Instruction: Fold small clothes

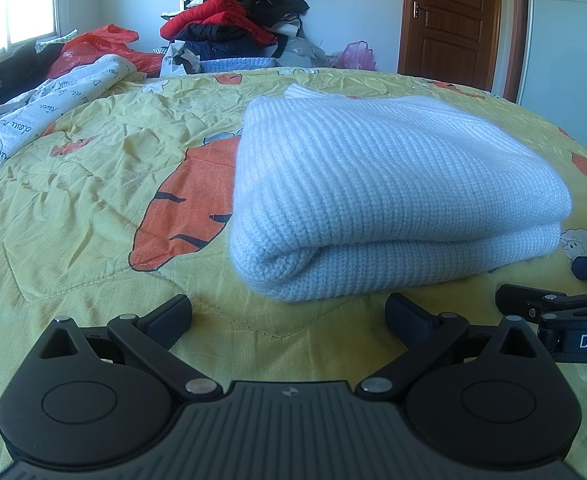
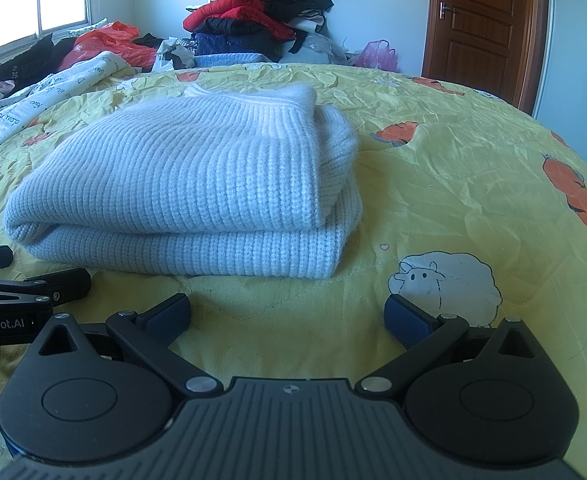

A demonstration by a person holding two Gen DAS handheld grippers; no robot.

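- My left gripper point(image 1: 289, 312) and right gripper point(image 2: 287, 312) both gape wide, empty.
- Folded sweater point(image 2: 189, 184) lies just ahead on the yellow quilt point(image 2: 433, 184).
- Beyond: clothes pile point(image 2: 253, 16), wooden door point(image 2: 481, 20).

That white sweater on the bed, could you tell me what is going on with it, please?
The white knit sweater lies folded into a thick bundle on the yellow carrot-print quilt. The left gripper and right gripper both sit just short of it, open and holding nothing. By the look of it the fold is done. A pile of clothes waits at the far side.
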